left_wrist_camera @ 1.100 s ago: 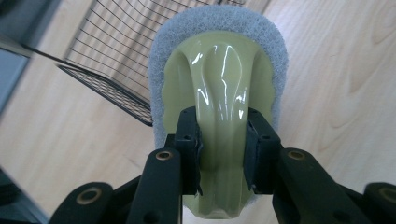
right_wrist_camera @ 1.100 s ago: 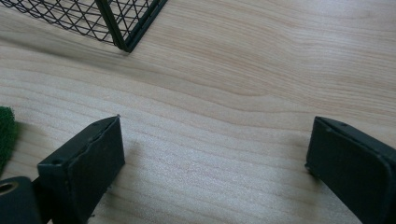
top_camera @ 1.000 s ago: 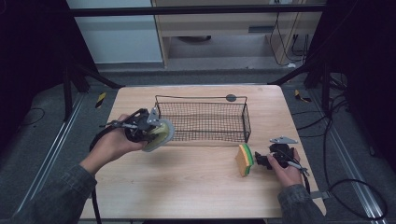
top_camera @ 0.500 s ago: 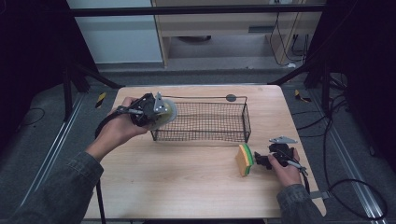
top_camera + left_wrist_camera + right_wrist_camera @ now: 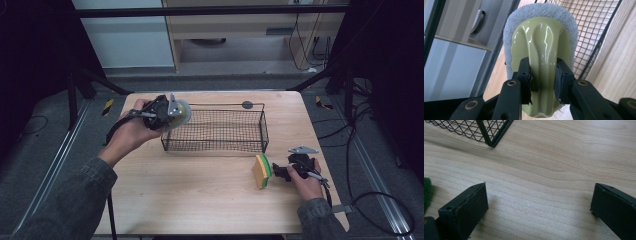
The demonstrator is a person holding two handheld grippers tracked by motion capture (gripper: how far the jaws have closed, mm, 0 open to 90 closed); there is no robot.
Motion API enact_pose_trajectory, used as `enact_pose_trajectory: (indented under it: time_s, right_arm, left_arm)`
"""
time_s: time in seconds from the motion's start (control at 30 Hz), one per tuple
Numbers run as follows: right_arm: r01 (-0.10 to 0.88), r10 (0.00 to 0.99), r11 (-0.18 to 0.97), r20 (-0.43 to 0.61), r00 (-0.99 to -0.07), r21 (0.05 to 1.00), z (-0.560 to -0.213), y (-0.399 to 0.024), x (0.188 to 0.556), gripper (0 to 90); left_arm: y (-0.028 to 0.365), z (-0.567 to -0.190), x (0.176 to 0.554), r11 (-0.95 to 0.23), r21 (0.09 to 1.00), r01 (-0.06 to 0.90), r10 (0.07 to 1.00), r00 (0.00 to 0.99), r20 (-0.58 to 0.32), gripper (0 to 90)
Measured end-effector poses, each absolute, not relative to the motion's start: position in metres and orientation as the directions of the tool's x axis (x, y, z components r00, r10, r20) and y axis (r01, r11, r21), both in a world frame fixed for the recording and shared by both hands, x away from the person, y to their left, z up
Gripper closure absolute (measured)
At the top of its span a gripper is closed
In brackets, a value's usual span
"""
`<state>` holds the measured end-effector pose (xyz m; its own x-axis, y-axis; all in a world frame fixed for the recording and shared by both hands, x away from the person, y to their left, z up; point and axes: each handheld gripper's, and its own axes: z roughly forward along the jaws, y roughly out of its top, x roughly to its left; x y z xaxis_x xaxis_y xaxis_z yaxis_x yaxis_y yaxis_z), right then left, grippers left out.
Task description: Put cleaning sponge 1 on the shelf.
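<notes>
My left gripper (image 5: pixel 169 113) (image 5: pixel 543 75) is shut on the pale green handle of a round scrubber (image 5: pixel 182 112) (image 5: pixel 541 37) with a grey-white pad. It holds the scrubber in the air at the left end of a black wire basket (image 5: pixel 215 131) (image 5: pixel 594 30), above its rim. A yellow and green sponge (image 5: pixel 261 171) (image 5: pixel 427 190) stands on edge on the wooden table at the front right. Just right of it, my right gripper (image 5: pixel 281 172) (image 5: pixel 536 195) rests low over the table, open, with bare wood between its jaws.
The basket looks empty, and one of its corners (image 5: pixel 486 132) appears in the right gripper view. A small dark disc (image 5: pixel 247 104) lies behind the basket. Cables trail off both table sides. A cabinet and metal frame legs stand beyond the far edge.
My left hand has carried the scrubber back and to the right, from the basket's front left corner up to its left rim. The right hand and sponge have stayed put.
</notes>
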<state>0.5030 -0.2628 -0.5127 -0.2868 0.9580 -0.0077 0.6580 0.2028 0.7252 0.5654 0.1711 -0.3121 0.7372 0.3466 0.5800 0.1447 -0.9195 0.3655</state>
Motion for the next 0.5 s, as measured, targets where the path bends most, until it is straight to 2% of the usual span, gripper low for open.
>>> enact_pose_trajectory:
  time_s: [0.5]
  right_arm:
    - [0.661,0.959,0.199,-0.004,-0.284,0.724,-0.513,-0.263,0.503,1.2]
  left_arm:
    - [0.165,-0.318,0.577,-0.924,0.361,0.123,0.333,0.721,0.608,69.9]
